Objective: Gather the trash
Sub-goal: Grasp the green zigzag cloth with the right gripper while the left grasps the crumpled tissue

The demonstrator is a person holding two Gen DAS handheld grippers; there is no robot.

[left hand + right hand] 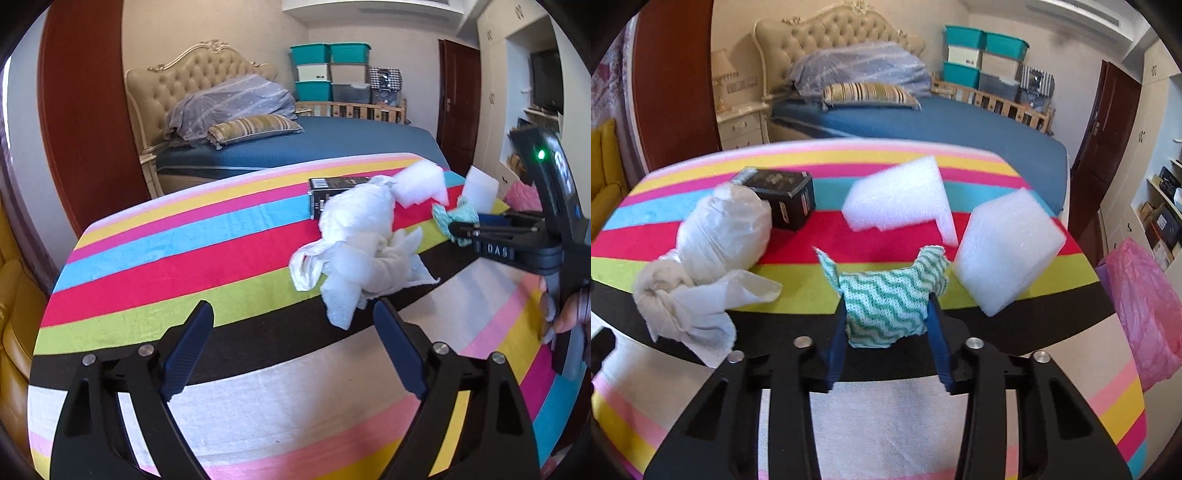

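Observation:
On the striped tablecloth (pixel 879 417) my right gripper (pixel 888 302) is shut on a crumpled green-and-white wavy cloth (pixel 882 288), pinched between both pads. The left wrist view shows the same gripper (pixel 456 230) from the side with the cloth (pixel 448 218) at its tip. A white crumpled wad of tissue and plastic (pixel 354 236) lies just ahead of my left gripper (pixel 291 306), which is open with nothing between its fingers; its right fingertip is close to the wad's near edge. Two white foam pieces (pixel 897 199) (pixel 1008 251) lie beyond the cloth.
A black box (pixel 783 199) stands behind the white wad (pixel 720 229). A pink plastic bag (pixel 1145 310) hangs off the table's right edge. A hand (pixel 561 317) holds the right gripper's handle. A bed with blue cover (pixel 960 125) stands beyond the table.

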